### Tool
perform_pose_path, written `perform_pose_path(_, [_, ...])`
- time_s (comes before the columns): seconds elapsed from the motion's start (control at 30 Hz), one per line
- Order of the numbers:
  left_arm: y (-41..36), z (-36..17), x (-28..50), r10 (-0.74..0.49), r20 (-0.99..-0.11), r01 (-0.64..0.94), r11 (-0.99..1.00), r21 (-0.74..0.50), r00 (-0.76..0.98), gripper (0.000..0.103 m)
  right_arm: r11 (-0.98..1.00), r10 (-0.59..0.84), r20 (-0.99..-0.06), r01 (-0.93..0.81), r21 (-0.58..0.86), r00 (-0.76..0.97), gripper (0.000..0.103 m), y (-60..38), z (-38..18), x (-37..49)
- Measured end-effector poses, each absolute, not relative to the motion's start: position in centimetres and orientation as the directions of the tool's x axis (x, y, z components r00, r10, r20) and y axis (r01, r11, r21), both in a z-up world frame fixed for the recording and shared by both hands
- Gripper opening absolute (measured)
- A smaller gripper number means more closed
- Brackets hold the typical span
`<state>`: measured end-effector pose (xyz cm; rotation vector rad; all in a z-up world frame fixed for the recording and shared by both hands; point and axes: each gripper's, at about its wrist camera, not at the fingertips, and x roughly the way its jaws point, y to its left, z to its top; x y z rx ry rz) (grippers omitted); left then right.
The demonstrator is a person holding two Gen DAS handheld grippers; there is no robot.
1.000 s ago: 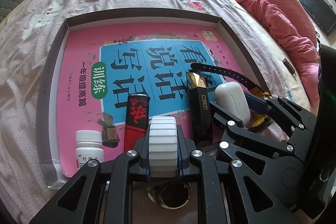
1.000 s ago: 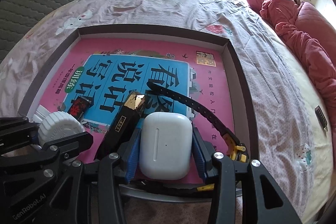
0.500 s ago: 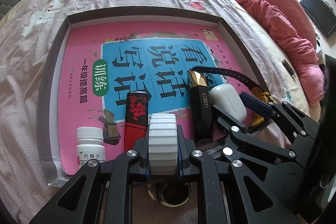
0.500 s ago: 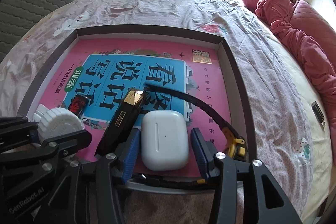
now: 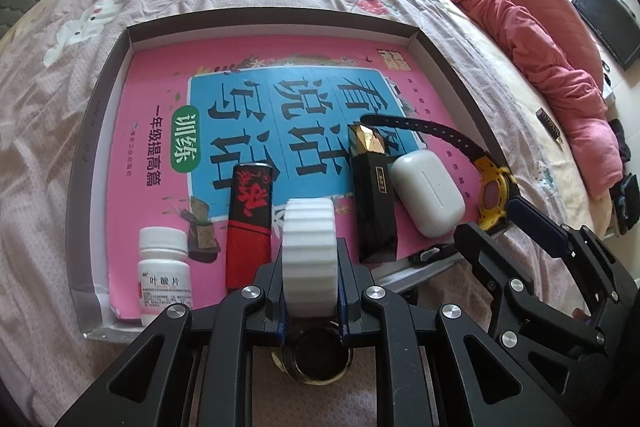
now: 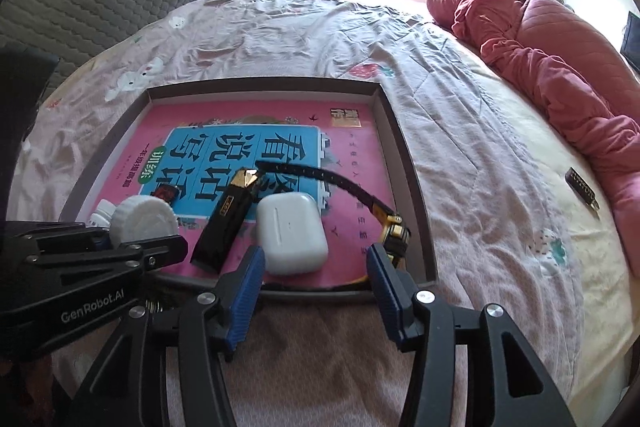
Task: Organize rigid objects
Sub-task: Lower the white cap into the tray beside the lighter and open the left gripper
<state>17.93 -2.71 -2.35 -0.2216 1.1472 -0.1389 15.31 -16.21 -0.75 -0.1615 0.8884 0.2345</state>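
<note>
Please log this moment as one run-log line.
left tongs: shut on ribbed cap | right tongs: open, just widened, empty | earbud case: in tray

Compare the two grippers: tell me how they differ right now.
The left gripper is shut on a white ribbed cap; the right gripper is open and holds nothing. The right one's jaws have just been opening, with the white earbud case lying free beyond its fingertips. Both point down at the tray.
</note>
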Motion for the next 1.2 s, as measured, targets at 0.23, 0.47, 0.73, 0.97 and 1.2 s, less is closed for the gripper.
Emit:
perform_pose_path(0.23, [-2.3,-2.2,17.7,-0.226,-0.890,-0.022,0.967,-0.255,0.395,0.018,0.972,0.132,-0.774,-0.235,-0.022,0.620,0.053,-17.2,-0.1,14.7])
perform_pose_path(0.47, [-2.3,-1.7,17.2,-0.208,-0.891,-0.029,0.970,-0.240,0.403,0.018,0.975,0.130,-0.763,-0.222,-0.018,0.634,0.053,-17.7,0.7,14.4])
perform_pose_path(0.73, [-2.3,-1.0,16.7,-0.200,-0.886,-0.030,0.972,-0.233,0.419,0.019,0.977,0.135,-0.752,-0.214,-0.008,0.645,0.053,-18.2,1.5,13.9])
perform_pose_path(0.97, [-2.3,-0.6,16.2,-0.198,-0.882,-0.029,0.972,-0.232,0.427,0.019,0.975,0.136,-0.757,-0.220,-0.011,0.640,0.054,-17.9,1.5,13.7])
perform_pose_path(1.2, [-2.1,-0.3,15.9,-0.189,-0.882,-0.037,0.973,-0.226,0.433,0.030,0.974,0.140,-0.759,-0.226,-0.010,0.636,0.055,-17.7,1.5,13.5])
